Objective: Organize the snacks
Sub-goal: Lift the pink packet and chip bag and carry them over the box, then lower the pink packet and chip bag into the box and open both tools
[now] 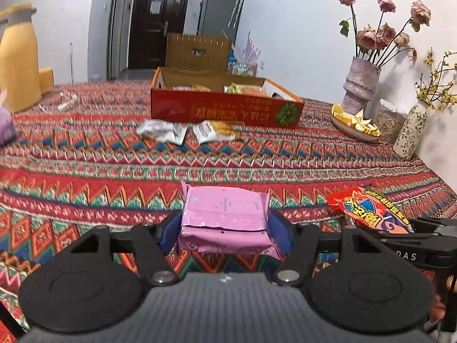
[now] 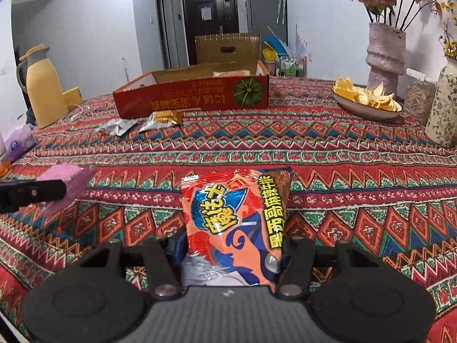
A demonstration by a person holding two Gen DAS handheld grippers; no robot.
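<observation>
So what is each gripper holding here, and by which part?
Left gripper clamps the pink snack packet by its two short ends. Right gripper pinches the red-orange snack bag by the side edges of its lower half.

patterned tablecloth (image 1: 228, 160) bears red box (image 1: 225, 108).

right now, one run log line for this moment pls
left gripper: shut on pink packet | right gripper: shut on orange snack bag | red box: open, two packets in front
</observation>
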